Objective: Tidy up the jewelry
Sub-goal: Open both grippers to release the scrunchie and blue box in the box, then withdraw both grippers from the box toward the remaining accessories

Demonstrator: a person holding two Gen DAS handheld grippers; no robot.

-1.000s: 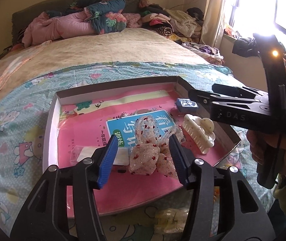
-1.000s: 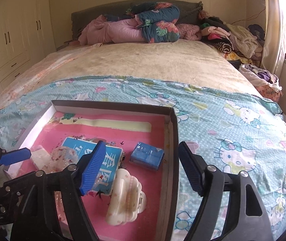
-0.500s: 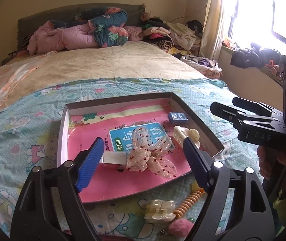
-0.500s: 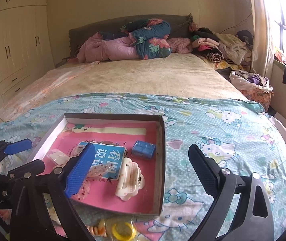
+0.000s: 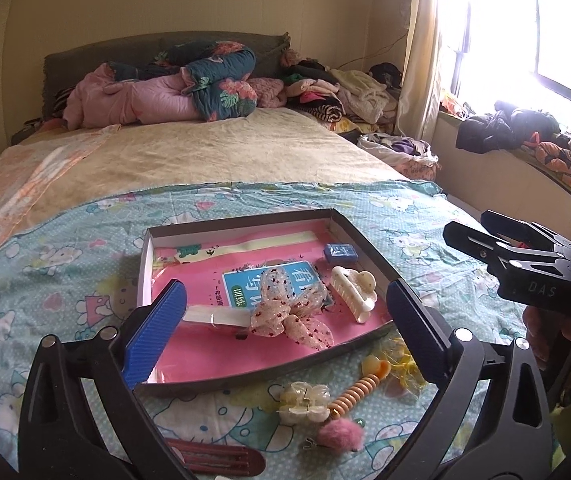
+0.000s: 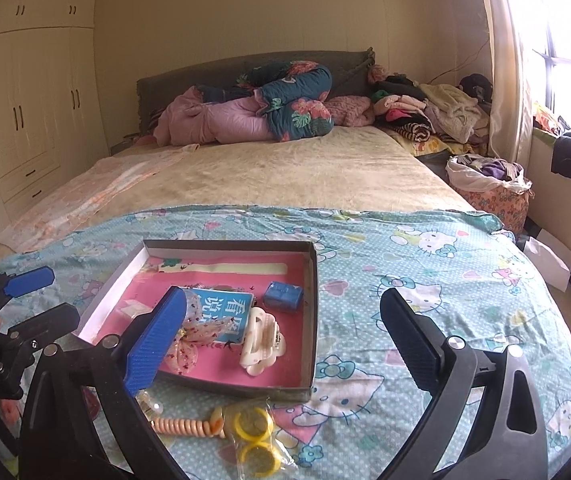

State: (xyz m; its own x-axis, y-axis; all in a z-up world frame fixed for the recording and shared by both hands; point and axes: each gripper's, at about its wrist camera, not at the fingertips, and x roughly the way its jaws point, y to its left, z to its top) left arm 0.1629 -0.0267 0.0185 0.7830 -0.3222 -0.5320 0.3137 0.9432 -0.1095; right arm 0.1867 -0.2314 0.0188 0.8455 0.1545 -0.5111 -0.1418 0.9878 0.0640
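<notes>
Our left tongs (image 5: pixel 285 322) stand wide, their jaws having just been opening, with nothing gripped; the dotted bow (image 5: pixel 285 312) merely shows between them, lying loose in the tray (image 5: pixel 241 220). Our right tongs (image 6: pixel 283 332) are just as wide, also freshly spread and empty, so we judge both free for a new pick.

The tray sits on the cartoon-print sheet (image 5: pixel 65 248) near the bed's foot edge and serves as the collecting place. Inside it, the bow lies toward the near wall over a blue booklet (image 5: pixel 245 280); the white claw clip (image 5: pixel 355 290) rests beside it by the right wall, and a small blue box (image 5: pixel 339 253) sits toward the far right corner.

Still unsorted, just outside the tray's near wall, lie a clear claw clip (image 5: pixel 305 398), an orange coil tie (image 5: pixel 355 394), a pink pompom (image 5: pixel 341 436), a dark red clip (image 5: pixel 213 456) and a packet of yellow rings (image 6: pixel 253 436). We take it these wait there within easy reach, so the next grasp likely falls on one of them.
</notes>
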